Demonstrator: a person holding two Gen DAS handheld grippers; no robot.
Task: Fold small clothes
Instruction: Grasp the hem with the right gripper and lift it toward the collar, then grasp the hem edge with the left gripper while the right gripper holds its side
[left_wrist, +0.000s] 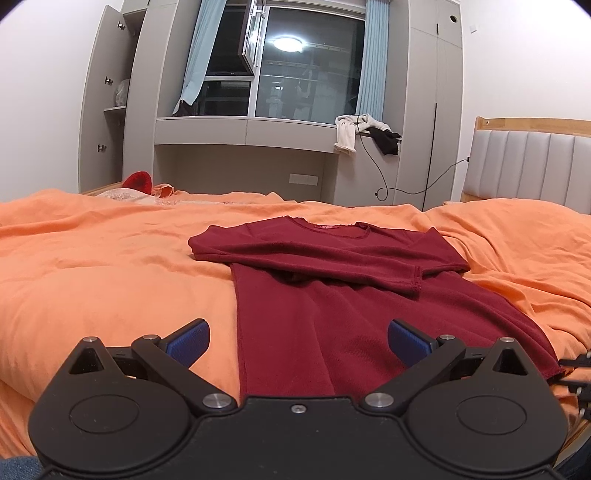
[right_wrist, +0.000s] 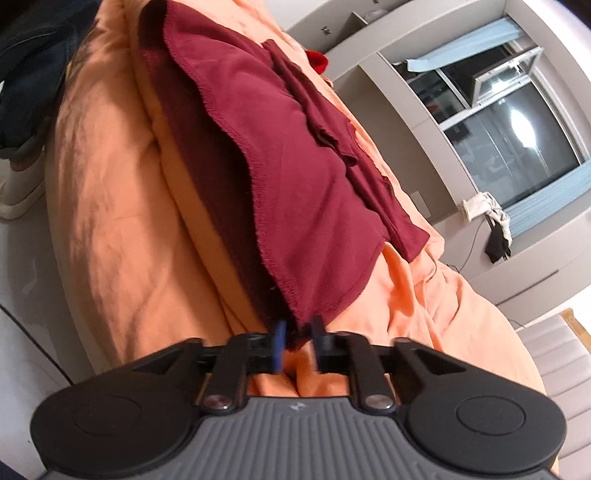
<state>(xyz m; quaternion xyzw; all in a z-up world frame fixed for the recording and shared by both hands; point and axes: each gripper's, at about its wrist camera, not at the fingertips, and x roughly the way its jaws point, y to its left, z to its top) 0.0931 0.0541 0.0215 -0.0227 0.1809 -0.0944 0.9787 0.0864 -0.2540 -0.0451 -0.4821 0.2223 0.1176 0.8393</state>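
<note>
One knit maroon shirt (left_wrist: 332, 295), sleeves folded across, flat on my orange sheet (left_wrist: 110, 277). Left gripper (left_wrist: 298, 345): blue ribbed pads spread wide, holding nothing. Right gripper (right_wrist: 298, 339): pinching the frayed hem corner.

Dark red long-sleeved top (left_wrist: 332, 295), sleeves folded across chest, flat on bed

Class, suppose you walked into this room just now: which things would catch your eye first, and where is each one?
The dark red shirt lies spread on the orange bedcover, its sleeves folded across the chest. The right gripper pinches the shirt's hem corner at the bed's edge, while the left gripper hangs wide open over the hem. Behind the bed, a ceiling lamp glares in the dark window.
</note>
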